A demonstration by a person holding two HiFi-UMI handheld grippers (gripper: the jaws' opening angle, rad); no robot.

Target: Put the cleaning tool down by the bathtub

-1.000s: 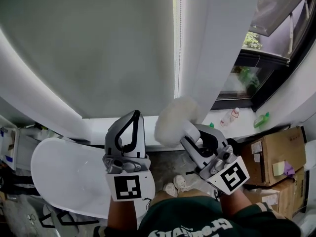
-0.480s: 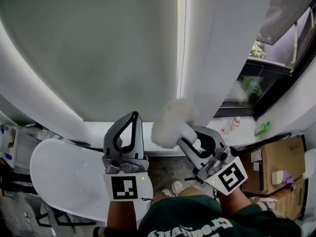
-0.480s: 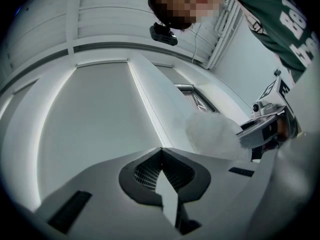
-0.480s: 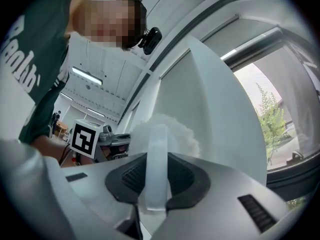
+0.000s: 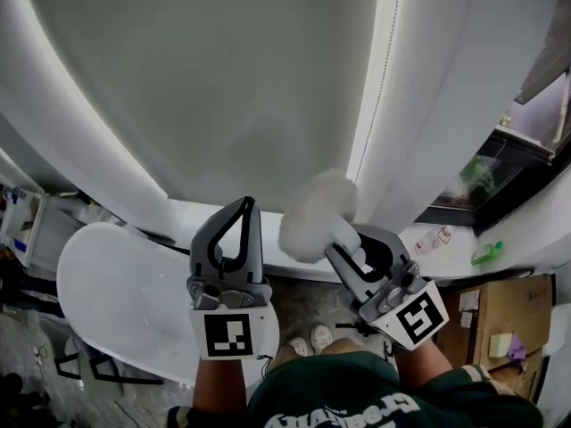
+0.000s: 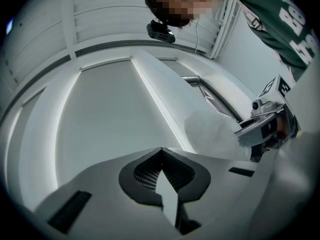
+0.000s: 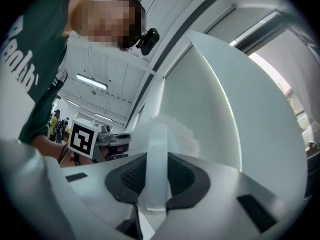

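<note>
The cleaning tool has a fluffy white head [image 5: 317, 214] on a pale handle [image 7: 158, 151]. My right gripper [image 5: 346, 242] is shut on that handle, which runs up between its dark pads, and the head points up and away toward the wall. The left gripper view also catches the fluffy head [image 6: 210, 131] at its right. My left gripper [image 5: 247, 206] is held upright beside it, its tips together and nothing in them [image 6: 161, 149]. The white bathtub [image 5: 116, 297] lies below and to the left of both grippers.
A grey wall [image 5: 223, 78] fills the upper view. A window ledge at the right carries a small bottle [image 5: 439, 236] and a green bottle [image 5: 489, 253]. Cardboard boxes [image 5: 504, 315] stand at lower right, a shelf [image 5: 22, 226] at far left. The person's shoes [image 5: 310, 337] are on the floor between the grippers.
The view has swung left: the window and boxes slid toward the right edge and more wall shows. Both grippers keep about the same pose, the tool still held.
</note>
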